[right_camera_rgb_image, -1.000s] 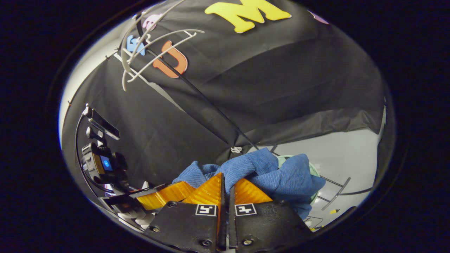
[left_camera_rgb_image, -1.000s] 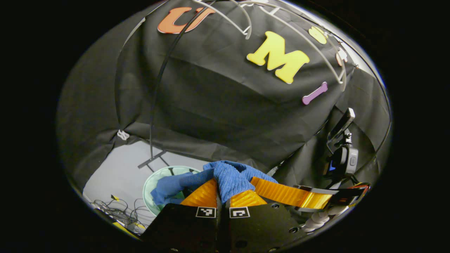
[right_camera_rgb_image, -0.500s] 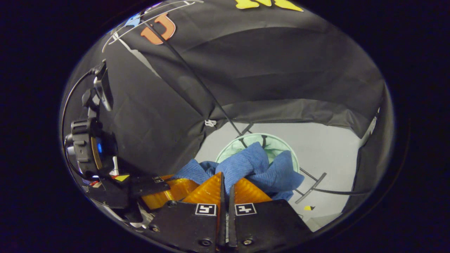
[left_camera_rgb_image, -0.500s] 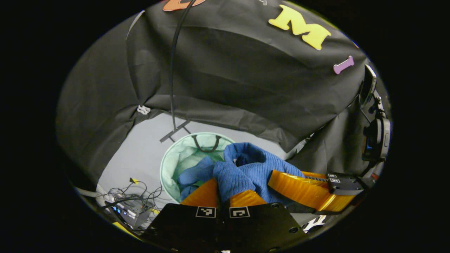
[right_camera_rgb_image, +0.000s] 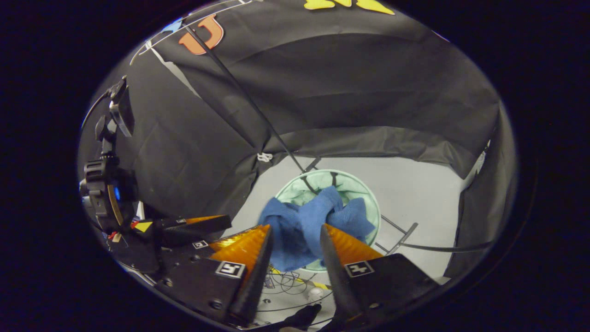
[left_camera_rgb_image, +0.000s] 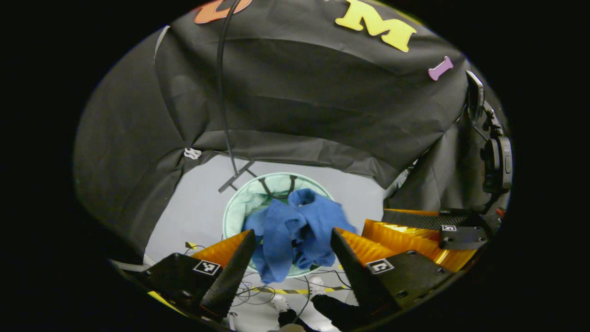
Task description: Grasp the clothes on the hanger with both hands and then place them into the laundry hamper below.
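Note:
The blue knitted garment [left_camera_rgb_image: 295,228] is bunched up over the round mint-green hamper [left_camera_rgb_image: 233,207] on the grey floor, and neither gripper touches it. My left gripper [left_camera_rgb_image: 292,234] is open above it, fingers spread wide to either side of the cloth. In the right gripper view the same garment [right_camera_rgb_image: 306,219] covers most of the hamper [right_camera_rgb_image: 366,196], and my right gripper [right_camera_rgb_image: 295,228] is open too. The right gripper [left_camera_rgb_image: 415,230] sits close on the right in the left gripper view; the left gripper [right_camera_rgb_image: 203,226] appears at the left in the right gripper view. The white hanger [right_camera_rgb_image: 156,39] is high up.
A thin black stand pole [left_camera_rgb_image: 221,92] comes down to a foot [left_camera_rgb_image: 236,177] just behind the hamper. Its other leg [right_camera_rgb_image: 403,235] lies to the hamper's right. Cables [left_camera_rgb_image: 258,290] trail on the floor in front. A camera mount [left_camera_rgb_image: 495,157] stands at the right.
Both grippers have opened and let go of the blue garment, which has dropped away from the fingers toward the hamper. Both views have tilted further down at the floor.

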Demonstrator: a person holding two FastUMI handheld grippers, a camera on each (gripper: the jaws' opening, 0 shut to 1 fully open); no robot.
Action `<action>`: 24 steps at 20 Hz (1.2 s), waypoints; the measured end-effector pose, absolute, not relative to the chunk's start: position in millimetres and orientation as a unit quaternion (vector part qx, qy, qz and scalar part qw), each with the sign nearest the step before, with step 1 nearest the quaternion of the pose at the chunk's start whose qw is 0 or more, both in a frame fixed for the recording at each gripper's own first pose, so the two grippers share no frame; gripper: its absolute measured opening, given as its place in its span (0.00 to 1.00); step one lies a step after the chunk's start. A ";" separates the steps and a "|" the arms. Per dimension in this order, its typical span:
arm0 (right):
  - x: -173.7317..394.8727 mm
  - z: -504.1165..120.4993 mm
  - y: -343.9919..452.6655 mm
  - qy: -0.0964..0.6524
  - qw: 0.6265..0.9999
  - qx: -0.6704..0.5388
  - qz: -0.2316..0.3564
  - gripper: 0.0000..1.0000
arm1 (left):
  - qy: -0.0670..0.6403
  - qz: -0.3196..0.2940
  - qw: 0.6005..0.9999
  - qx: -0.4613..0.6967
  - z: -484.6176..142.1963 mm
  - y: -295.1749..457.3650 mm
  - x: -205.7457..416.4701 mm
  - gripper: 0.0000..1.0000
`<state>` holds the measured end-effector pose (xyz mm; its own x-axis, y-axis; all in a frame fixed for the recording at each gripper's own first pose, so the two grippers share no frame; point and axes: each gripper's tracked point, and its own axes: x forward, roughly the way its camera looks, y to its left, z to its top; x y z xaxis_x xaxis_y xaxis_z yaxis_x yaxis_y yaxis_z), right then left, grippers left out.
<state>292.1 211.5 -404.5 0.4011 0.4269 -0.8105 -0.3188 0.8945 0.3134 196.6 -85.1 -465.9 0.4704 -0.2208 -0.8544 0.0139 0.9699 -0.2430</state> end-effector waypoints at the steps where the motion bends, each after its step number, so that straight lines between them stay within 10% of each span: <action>1: 291.5 -406.1 208.2 0.495 0.839 0.046 0.220 0.82 | 0.508 -0.063 0.854 -0.096 -463.3 -81.8 199.0 0.97; 10: 298.3 -381.6 213.5 0.432 0.875 0.040 0.213 0.92 | 0.464 -0.044 0.882 -0.069 -426.8 -71.6 199.8 0.97; 24: 208.4 -167.3 196.6 0.199 0.960 0.043 0.191 0.98 | 0.230 -0.034 0.972 -0.044 -202.4 -24.9 158.8 1.00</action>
